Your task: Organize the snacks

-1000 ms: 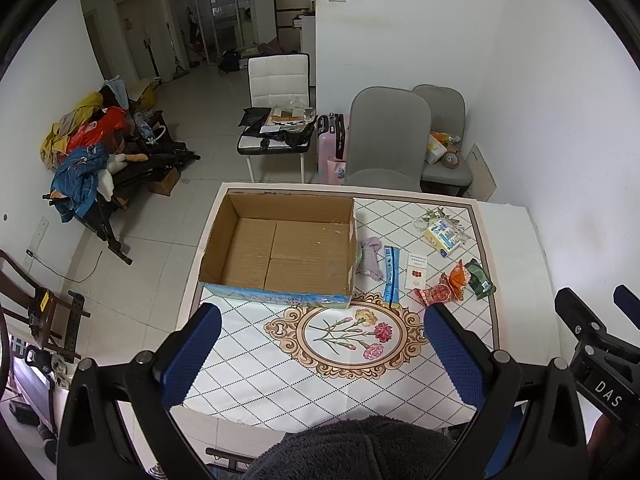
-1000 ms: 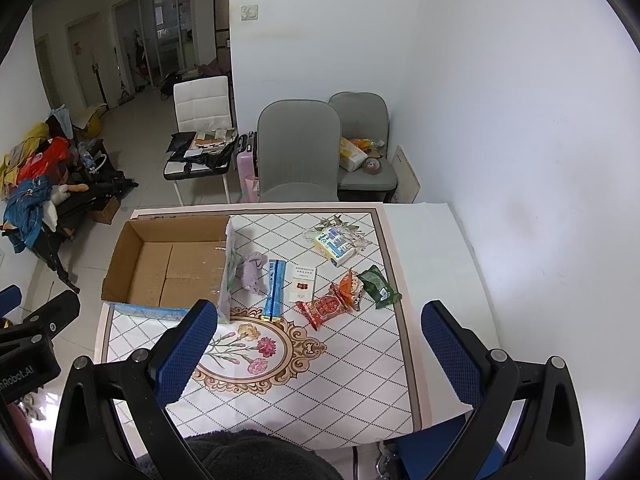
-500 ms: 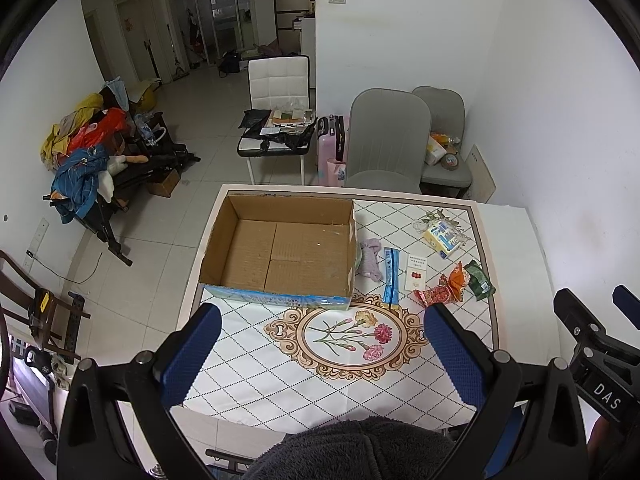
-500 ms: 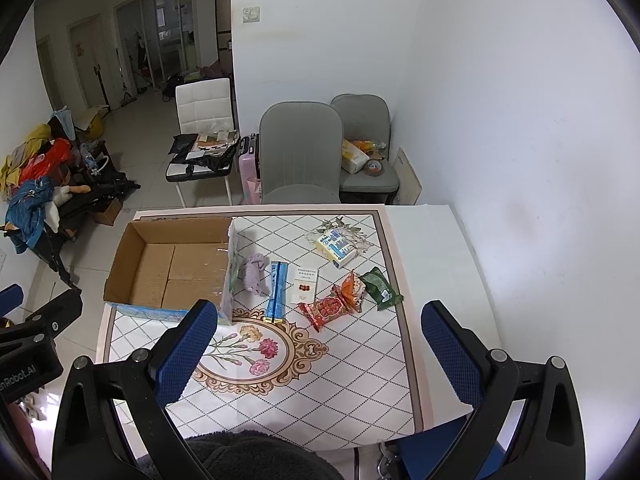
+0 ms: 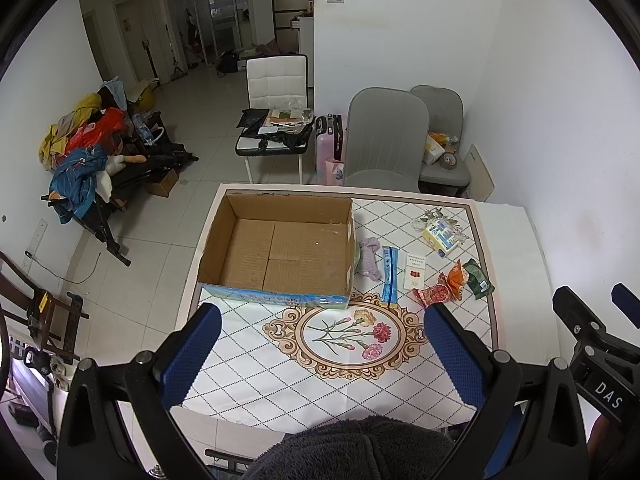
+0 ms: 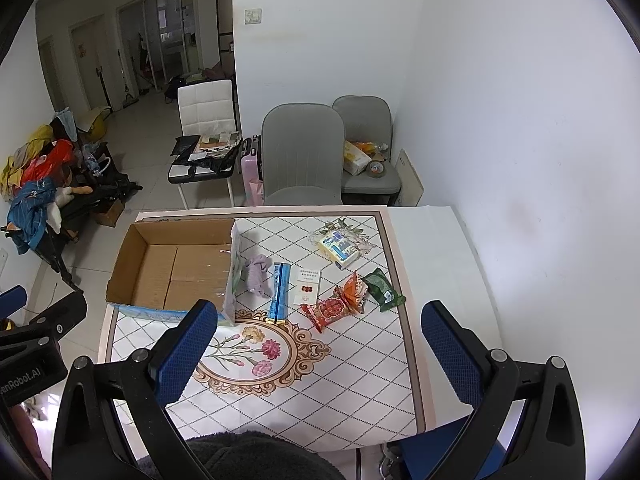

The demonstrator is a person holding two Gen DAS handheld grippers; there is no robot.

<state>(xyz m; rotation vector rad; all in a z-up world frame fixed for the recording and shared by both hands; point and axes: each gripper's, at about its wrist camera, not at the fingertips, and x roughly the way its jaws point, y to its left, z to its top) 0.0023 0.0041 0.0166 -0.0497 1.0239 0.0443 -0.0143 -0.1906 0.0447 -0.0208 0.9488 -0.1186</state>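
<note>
An open cardboard box (image 5: 276,252) (image 6: 172,264) with nothing in it sits on the table's left half. To its right lie several snacks: a purple pack (image 6: 258,274), a long blue pack (image 6: 279,292), a white card pack (image 6: 309,286), a red pack (image 6: 330,310), an orange pack (image 6: 354,290), a green pack (image 6: 383,290) and a yellow-blue box (image 6: 339,249). My left gripper (image 5: 324,348) hangs open high above the near table edge. My right gripper (image 6: 320,344) is open too, well short of the snacks.
A patterned cloth (image 5: 344,336) covers the table. Two grey chairs (image 6: 302,160) stand behind the table against the white wall. A white chair (image 5: 278,120) with clutter and a rack of clothes (image 5: 84,160) stand on the tiled floor at left.
Both views have drifted slightly; the table and snacks sit a little further up and right in frame. Nothing was picked up or moved.
</note>
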